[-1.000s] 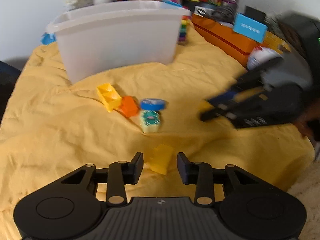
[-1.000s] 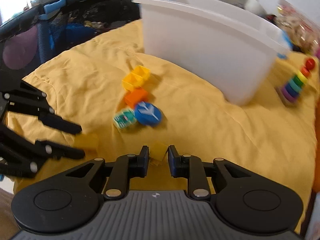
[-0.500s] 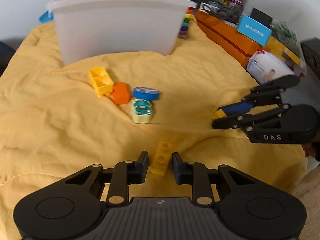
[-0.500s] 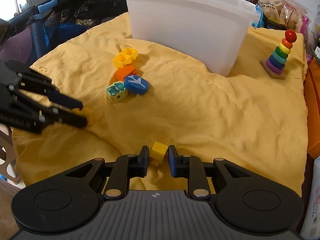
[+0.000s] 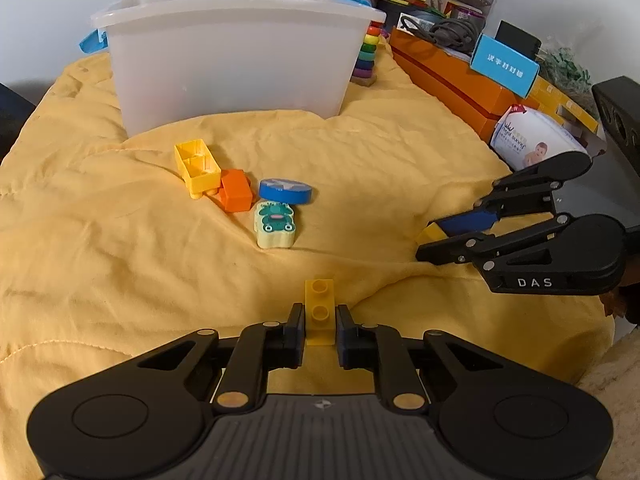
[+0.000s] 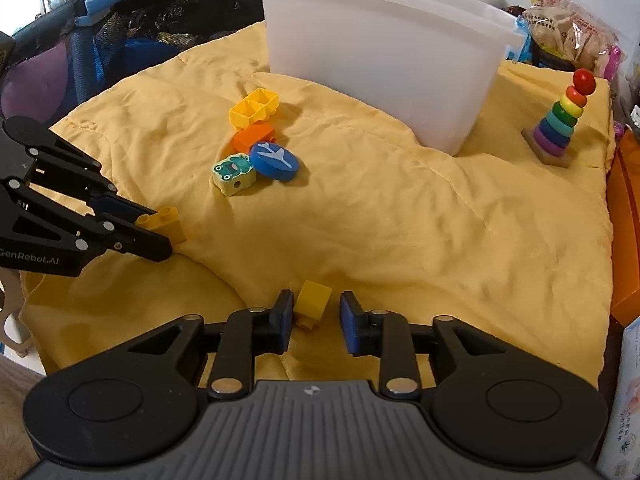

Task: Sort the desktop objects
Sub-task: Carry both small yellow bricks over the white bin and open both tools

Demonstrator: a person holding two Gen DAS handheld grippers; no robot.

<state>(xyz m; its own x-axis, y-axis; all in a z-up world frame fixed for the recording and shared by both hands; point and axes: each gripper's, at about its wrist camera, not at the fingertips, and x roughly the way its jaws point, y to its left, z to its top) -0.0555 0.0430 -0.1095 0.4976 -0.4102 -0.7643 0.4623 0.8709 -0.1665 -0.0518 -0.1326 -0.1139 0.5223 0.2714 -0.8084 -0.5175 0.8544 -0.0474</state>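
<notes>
Yellow studded brick (image 5: pixel 319 312) clamped in closing left tongs (image 5: pixel 319 330); right tongs (image 6: pixel 312 312) apart around yellow cube (image 6: pixel 314 300).

Open yellow blanket (image 6: pixel 420 216) between toy cluster (image 6: pixel 256 148) and white bin (image 6: pixel 380 60).

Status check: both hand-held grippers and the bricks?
Left hand-held gripper just closing, pads on yellow two-stud brick. Right hand-held gripper straddles yellow cube, gap at one pad. Loose toys lie before white bin.
</notes>
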